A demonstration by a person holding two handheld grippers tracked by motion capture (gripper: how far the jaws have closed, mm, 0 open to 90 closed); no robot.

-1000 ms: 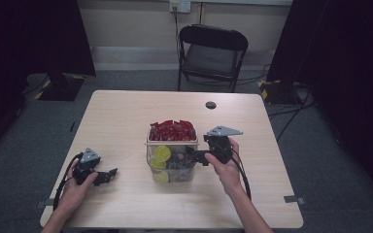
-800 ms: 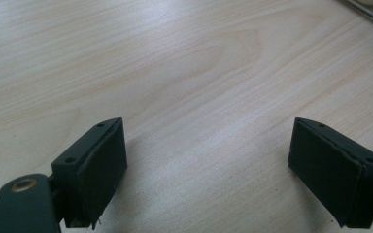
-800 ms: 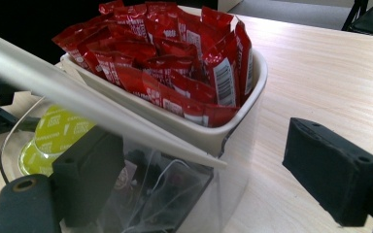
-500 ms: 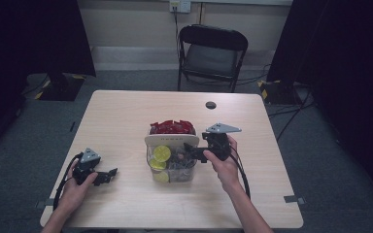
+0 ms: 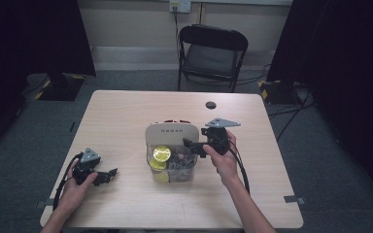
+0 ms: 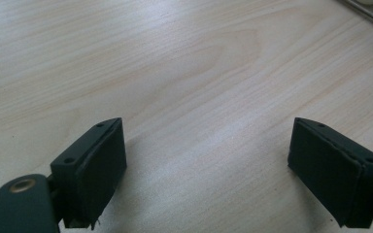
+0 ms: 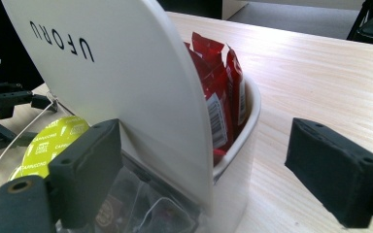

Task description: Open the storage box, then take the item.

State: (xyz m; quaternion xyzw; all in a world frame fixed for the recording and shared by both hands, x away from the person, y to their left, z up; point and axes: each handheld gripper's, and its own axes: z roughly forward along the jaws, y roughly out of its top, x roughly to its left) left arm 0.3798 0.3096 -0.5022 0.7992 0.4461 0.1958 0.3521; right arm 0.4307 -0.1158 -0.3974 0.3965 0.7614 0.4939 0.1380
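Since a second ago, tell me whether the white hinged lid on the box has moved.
Yes. The white hinged lid has swung up and now hides the red packets, while the box's clear front wall stayed put on the table.

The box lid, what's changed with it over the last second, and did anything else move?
The white lid has swung up over the rear half of the box, now hiding most of the red packets from above. The right gripper sits beside it, fingers open. The left gripper stayed put, open, on the table.

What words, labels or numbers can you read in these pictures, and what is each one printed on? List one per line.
"UFORU": on the white lid, raised over the box.
"CAPPUCCINO": on the yellow-green capsule; its smaller print is too blurred to read.
Barcode on the red packets: its digits are too small to read.
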